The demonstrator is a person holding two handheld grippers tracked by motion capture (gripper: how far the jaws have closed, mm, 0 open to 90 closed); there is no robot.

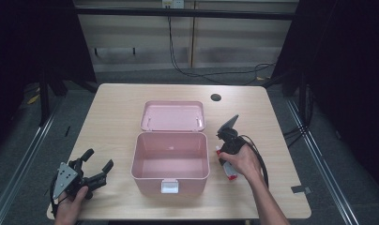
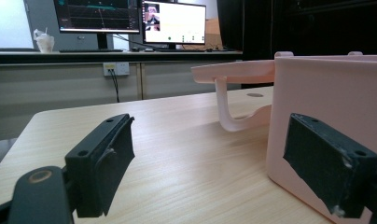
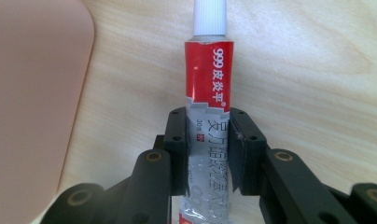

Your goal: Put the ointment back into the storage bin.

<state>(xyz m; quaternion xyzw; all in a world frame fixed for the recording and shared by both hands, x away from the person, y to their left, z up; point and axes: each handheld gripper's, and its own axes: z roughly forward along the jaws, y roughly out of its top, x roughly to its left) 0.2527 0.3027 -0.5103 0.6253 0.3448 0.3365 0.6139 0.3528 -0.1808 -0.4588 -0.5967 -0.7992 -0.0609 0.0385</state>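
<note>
An open pink box (image 1: 170, 159) stands mid-table with its lid (image 1: 173, 115) laid back behind it. To its right, my right gripper (image 1: 223, 154) points down at the tabletop and is shut on a red and silver ointment tube (image 3: 209, 100) with a white cap (image 3: 209, 17); both pads press its silver lower half. In the high view the tube (image 1: 230, 174) pokes out under the hand. My left gripper (image 1: 97, 165) rests at the table's front left corner, jaws open and empty. Its view looks along the table past the box wall (image 2: 326, 98) and lid (image 2: 233, 72).
A round cable hole (image 1: 216, 97) is in the tabletop behind the box. Monitors (image 2: 130, 16) and a desk stand beyond the table's far side. Bare wood lies between the left gripper and the box. The pink box wall (image 3: 35, 88) is close beside the tube.
</note>
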